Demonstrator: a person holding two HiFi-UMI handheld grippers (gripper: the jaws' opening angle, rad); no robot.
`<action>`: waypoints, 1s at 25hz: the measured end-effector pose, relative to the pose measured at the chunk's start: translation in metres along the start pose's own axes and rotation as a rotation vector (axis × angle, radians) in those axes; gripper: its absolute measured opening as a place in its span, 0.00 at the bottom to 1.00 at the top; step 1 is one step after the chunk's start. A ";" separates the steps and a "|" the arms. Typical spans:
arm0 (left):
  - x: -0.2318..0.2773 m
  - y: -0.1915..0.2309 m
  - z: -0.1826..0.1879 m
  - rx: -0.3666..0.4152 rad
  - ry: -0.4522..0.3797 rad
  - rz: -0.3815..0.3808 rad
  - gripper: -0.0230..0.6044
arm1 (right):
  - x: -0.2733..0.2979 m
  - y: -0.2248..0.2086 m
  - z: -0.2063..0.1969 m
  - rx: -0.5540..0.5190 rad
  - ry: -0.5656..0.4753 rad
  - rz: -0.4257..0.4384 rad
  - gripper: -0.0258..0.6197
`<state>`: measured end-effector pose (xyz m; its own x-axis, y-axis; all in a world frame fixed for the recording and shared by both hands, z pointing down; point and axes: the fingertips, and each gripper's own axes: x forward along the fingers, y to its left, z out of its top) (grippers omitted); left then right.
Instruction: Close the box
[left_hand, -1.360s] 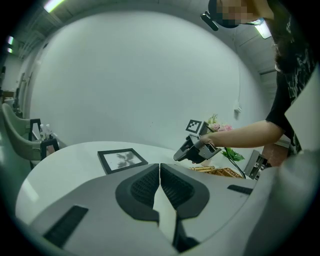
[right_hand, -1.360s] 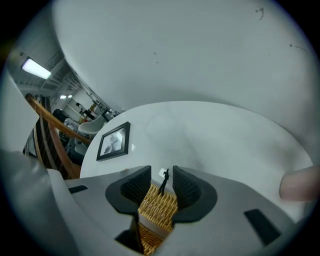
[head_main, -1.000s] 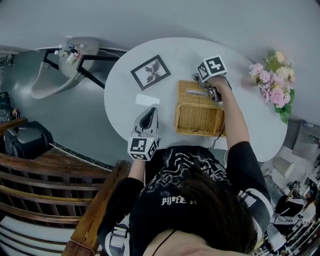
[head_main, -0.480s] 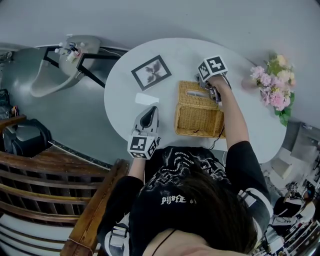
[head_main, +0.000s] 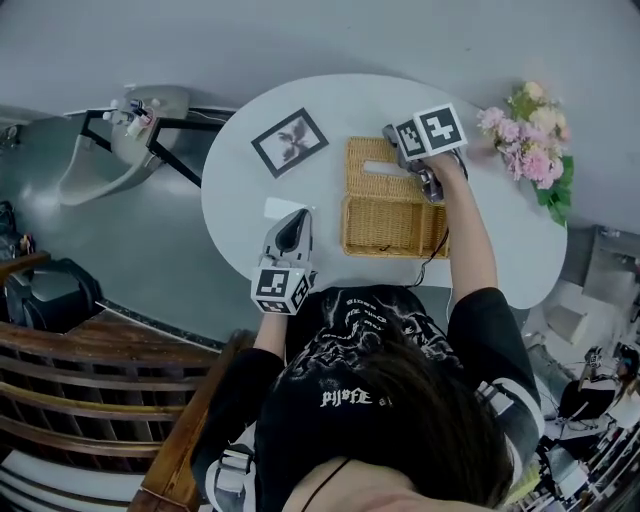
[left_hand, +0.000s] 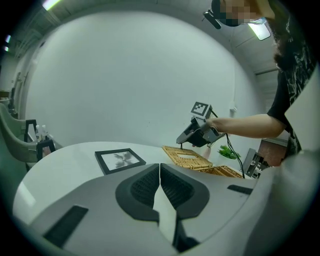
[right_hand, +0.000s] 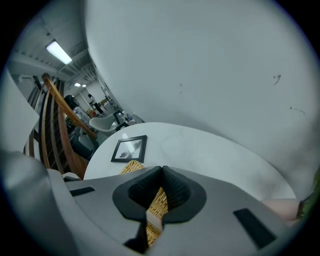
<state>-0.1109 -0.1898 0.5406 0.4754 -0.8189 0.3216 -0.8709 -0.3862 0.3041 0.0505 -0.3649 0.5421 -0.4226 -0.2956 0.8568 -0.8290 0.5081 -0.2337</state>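
Note:
A wicker box stands open on the white table. Its slotted lid is hinged back on the far side. My right gripper is shut on the lid's far edge; its jaws have just been closing with the wicker between them. Seen from the left gripper view, the lid is tilted a little off the table under the right gripper. My left gripper hovers at the near left of the table, jaws shut with nothing held.
A black picture frame lies at the far left of the table. A white card lies under the left gripper's tip. Pink flowers stand at the right. A wooden railing runs near the person.
The right gripper's jaws, open around the lid's edge before, have shut on it. That gripper has risen, lifting the lid's far edge off the table. The left gripper has kept still.

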 end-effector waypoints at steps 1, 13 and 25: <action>-0.002 -0.002 0.000 0.003 -0.003 -0.004 0.08 | -0.008 0.002 0.001 -0.004 -0.024 -0.009 0.09; -0.022 -0.034 -0.002 0.013 -0.038 -0.106 0.08 | -0.108 0.056 -0.009 -0.060 -0.316 -0.040 0.09; -0.031 -0.043 0.002 0.003 -0.099 -0.102 0.08 | -0.157 0.113 -0.070 -0.126 -0.397 -0.005 0.09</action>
<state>-0.0888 -0.1488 0.5153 0.5467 -0.8133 0.1990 -0.8192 -0.4705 0.3278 0.0489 -0.2048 0.4133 -0.5477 -0.5746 0.6081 -0.7904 0.5936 -0.1510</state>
